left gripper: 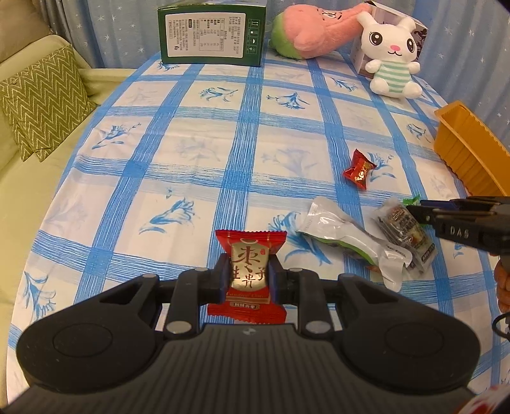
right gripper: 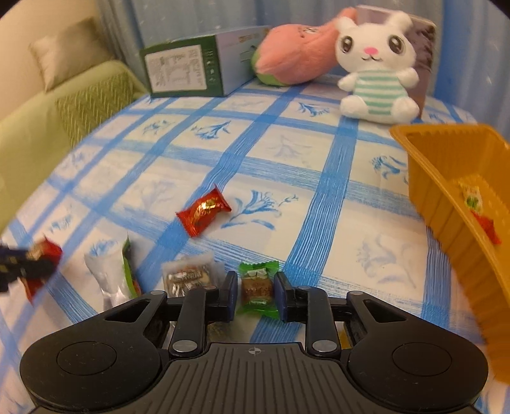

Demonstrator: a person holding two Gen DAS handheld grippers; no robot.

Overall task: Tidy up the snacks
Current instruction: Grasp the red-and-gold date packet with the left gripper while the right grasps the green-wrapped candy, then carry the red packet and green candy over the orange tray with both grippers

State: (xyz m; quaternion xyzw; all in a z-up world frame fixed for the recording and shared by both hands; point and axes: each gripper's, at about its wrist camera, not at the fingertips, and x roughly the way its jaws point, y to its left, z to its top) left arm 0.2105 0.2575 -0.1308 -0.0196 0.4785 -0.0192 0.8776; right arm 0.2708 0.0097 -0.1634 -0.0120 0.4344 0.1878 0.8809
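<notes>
Item 1: my left gripper (left gripper: 249, 277), lower centre of the left wrist view, pads pinching a red-and-gold date candy (left gripper: 248, 276) held upright above the blue-checked tablecloth (left gripper: 191, 153). Item 2: my right gripper (right gripper: 256, 294), lower centre of the right wrist view, fingers set either side of a green-wrapped candy (right gripper: 257, 288) lying on the cloth; a thin gap shows at each pad, so it brackets the candy without a visible squeeze. Item 3: loose snacks on the cloth, namely 1 small red candy (right gripper: 204, 211) mid-frame, 1 clear-and-green pouch (left gripper: 350, 242) and 1 clear packet with a dark snack (left gripper: 406, 234), these 2 touching at centre right of the left view. Item 4: orange plastic tray (right gripper: 446, 203), right edge, holding at least 1 red-and-green wrapper (right gripper: 478, 207). Item 5: upper frame, a green carton (left gripper: 212, 33), a pink plush (left gripper: 318, 30) and a white rabbit plush (left gripper: 393, 54). Item 6: olive zigzag cushion (left gripper: 41, 102), left.
</notes>
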